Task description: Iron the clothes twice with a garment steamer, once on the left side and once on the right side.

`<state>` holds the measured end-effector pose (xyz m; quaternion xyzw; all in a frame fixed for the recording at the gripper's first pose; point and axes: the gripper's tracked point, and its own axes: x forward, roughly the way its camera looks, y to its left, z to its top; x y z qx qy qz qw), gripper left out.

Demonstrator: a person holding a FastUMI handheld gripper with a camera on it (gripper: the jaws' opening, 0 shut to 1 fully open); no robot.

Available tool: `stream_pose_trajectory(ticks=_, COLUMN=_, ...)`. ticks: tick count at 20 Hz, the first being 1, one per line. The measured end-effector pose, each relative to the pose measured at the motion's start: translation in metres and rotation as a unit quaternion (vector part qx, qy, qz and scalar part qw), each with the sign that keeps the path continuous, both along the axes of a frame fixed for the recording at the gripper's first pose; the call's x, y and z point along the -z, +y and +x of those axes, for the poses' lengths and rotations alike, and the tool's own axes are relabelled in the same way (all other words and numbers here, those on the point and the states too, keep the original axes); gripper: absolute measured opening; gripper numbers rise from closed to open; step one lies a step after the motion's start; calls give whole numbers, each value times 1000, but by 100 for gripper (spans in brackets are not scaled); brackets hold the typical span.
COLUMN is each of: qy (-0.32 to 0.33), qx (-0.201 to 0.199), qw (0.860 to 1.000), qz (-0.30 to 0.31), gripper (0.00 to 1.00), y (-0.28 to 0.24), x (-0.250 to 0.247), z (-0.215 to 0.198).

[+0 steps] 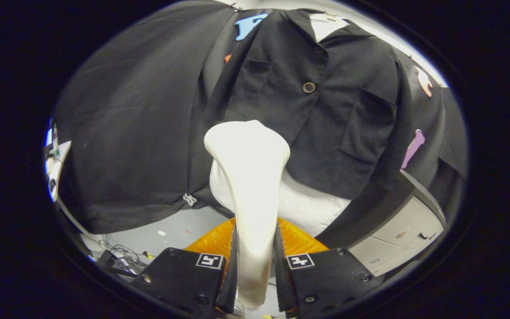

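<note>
Gripped between both fingers of the hand-held gripper, a white garment steamer rises upright, its slim handle pinched on either side and its broad, rounded head flaring out just ahead of the fingertips. Each finger carries a small square black-and-white marker near its tip. The steamer's head sits in front of the lower hem of a black button-up shirt, which hangs on a white form against the booth's dark cloth wall; whether the head touches the fabric cannot be told. The shirt shows an open collar, a round button at mid-chest, and a patch pocket on the side to the right of the button. An orange ribbed object lies just beyond the fingers, beneath the steamer's handle. Off to the right of the shirt stands a pale grey cabinet. On the grey floor to the left, tangled cables lie beside the cloth's lower edge.
</note>
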<state>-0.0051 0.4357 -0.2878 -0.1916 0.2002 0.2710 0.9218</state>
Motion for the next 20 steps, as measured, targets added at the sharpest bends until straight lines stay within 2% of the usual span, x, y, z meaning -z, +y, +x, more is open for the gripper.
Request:
stream_pose_trajectory(ticks=4, qy=-23, qx=36, qw=999, qz=33, gripper=39, y=-36, x=-47, z=-8)
stream_pose_trajectory(ticks=9, qy=-52, qx=92, qw=993, qz=57, gripper=39, y=-107, x=-109, z=-11)
stream_pose_trajectory(ticks=16, qy=-85, qx=176, qw=975, qz=107, gripper=39, y=-214, x=-186, z=-3)
stream_pose_trajectory(ticks=20, qy=-84, qx=201, qw=964, qz=154, gripper=39, y=-284, x=-224, z=-5)
